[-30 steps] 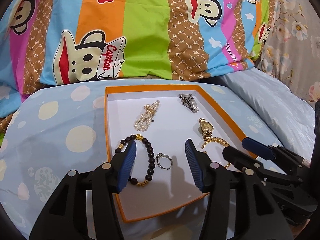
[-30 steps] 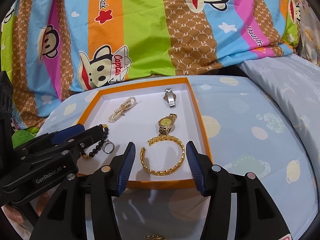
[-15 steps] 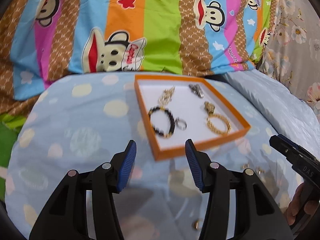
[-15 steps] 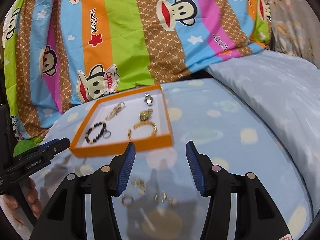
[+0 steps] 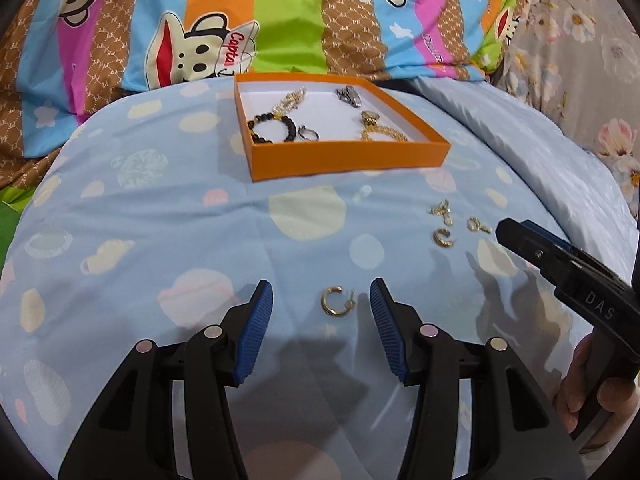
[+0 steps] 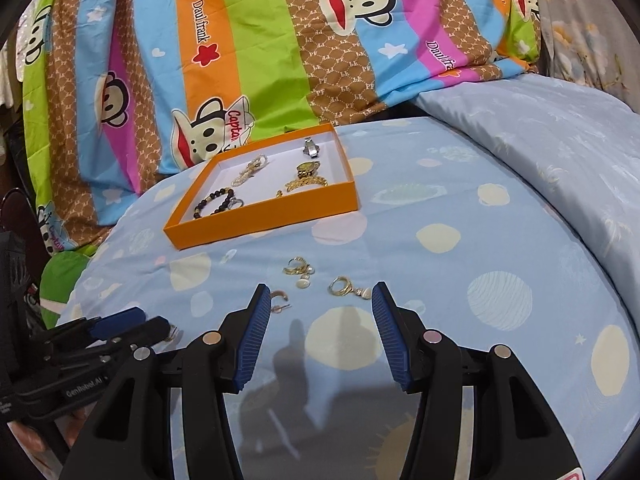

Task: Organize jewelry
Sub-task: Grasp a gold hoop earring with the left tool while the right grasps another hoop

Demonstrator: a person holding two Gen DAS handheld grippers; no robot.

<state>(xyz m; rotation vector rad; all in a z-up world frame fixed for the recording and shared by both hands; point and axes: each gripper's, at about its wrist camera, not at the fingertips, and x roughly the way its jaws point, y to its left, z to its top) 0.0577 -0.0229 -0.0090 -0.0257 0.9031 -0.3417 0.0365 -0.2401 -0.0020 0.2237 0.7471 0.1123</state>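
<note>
An orange tray (image 5: 348, 158) (image 6: 260, 216) on the blue bedspread holds a black bead bracelet (image 5: 272, 128), a ring (image 5: 309, 133), a pearl piece, a gold chain bracelet (image 5: 382, 135) and watches. My left gripper (image 5: 321, 312) is open and empty, its jaws on either side of a gold hoop earring (image 5: 334, 301) on the cloth. My right gripper (image 6: 318, 320) is open and empty, just short of loose gold earrings: a pearl one (image 6: 299, 270), a ring-shaped one (image 6: 345, 286) and a hoop (image 6: 279, 298). The same earrings show in the left wrist view (image 5: 444, 224).
A striped cartoon-monkey quilt (image 5: 280, 16) rises behind the tray. A pale blue pillow (image 6: 560, 152) lies at the right. The right gripper's tip (image 5: 532, 246) shows at the right of the left wrist view; the left gripper's tip (image 6: 116, 328) shows at the left of the right wrist view.
Both grippers have pulled back from over the tray towards the near side of the bed. The loose earrings on the cloth have come into view in front of them.
</note>
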